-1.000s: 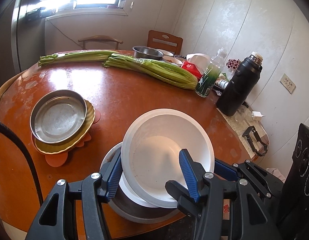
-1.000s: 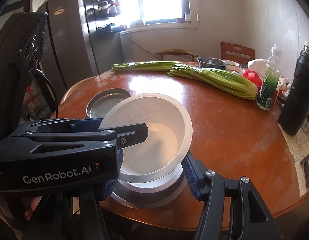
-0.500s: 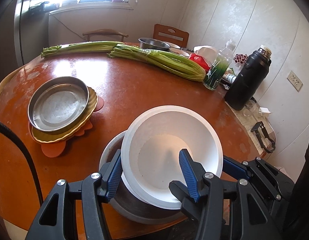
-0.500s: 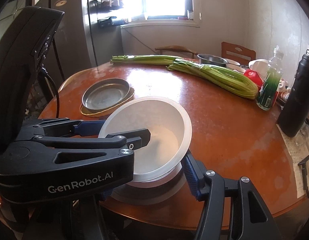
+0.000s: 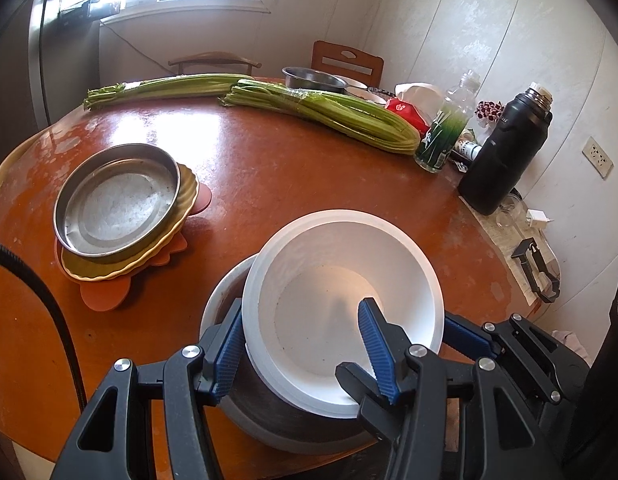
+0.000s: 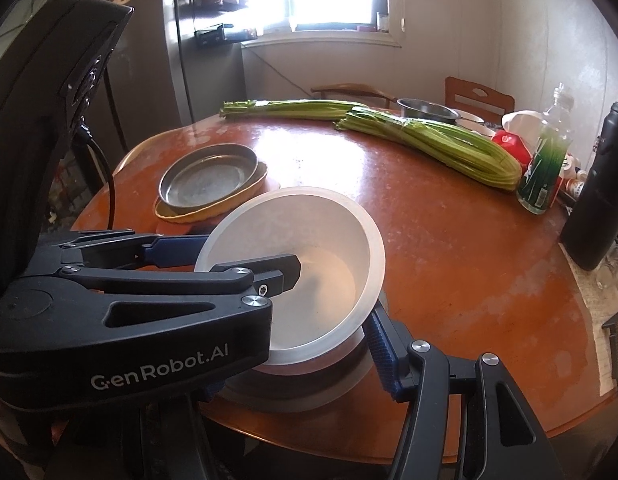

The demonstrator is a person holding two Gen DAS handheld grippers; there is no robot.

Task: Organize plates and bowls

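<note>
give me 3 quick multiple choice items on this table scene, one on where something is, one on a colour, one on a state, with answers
1. Where does the steel pan sit?
A. on a yellow plate
B. on the celery
C. inside the white bowl

2. What colour is the flask by the wall?
A. red
B. black
C. white

3. How is the white bowl held?
A. lying free on the table
B. upside down under a gripper
C. tilted, its rim between the left gripper's fingers

Answers:
1 A, the yellow plate's rim shows under the pan.
2 B, its body is black.
3 C, one blue finger is inside the bowl and one outside, above the grey bowl.
</note>
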